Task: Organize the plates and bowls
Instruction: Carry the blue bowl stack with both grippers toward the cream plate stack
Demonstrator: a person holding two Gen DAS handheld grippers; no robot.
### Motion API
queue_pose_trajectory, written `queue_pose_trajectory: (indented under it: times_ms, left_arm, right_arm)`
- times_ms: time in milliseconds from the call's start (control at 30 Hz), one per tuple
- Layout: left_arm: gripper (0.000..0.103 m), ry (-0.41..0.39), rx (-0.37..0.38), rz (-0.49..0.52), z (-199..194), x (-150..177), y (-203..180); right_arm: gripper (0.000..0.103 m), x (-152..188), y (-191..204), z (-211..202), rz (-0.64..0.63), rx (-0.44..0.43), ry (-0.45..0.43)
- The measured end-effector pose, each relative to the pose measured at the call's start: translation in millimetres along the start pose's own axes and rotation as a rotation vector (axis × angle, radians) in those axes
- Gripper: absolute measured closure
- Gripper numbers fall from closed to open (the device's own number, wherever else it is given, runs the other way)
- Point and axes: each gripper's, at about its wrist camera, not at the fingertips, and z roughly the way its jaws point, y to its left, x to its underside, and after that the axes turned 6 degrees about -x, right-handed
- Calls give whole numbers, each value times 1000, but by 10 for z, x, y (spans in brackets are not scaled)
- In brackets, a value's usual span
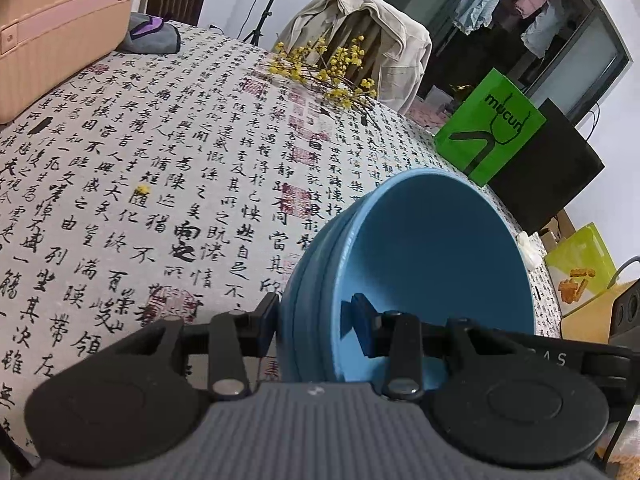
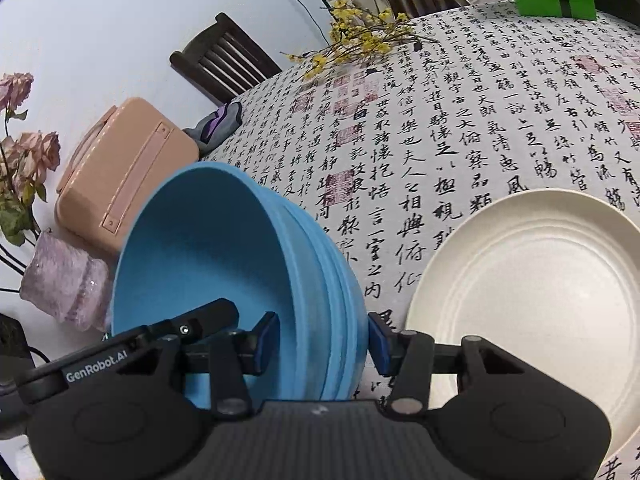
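Observation:
In the left wrist view my left gripper (image 1: 314, 328) is shut on the rim of a blue bowl (image 1: 436, 248), one finger inside and one outside, and the bowl is tilted above the table. In the right wrist view my right gripper (image 2: 324, 340) is shut on the rim of a blue bowl (image 2: 208, 248) in the same way, also tilted. A cream plate (image 2: 532, 288) lies flat on the calligraphy tablecloth (image 2: 460, 128) just right of my right gripper. I cannot tell whether both grippers hold the same bowl.
Yellow flower sprigs (image 1: 324, 68) lie at the table's far side. A pink case (image 2: 120, 176), a grey-purple cloth (image 2: 218, 124) and a pink vase (image 2: 64, 280) sit at one end. A green bag (image 1: 488, 128) stands at the other. Chairs (image 2: 224, 64) surround the table.

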Motion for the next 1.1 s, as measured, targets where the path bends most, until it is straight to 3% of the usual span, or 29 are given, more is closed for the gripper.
queue_pose_trajectory:
  times_ms: [1100]
  left_arm:
    - [63,46,57,78,251,75,-668]
  right_arm:
    - [56,14,-579,-513,78,33,-79]
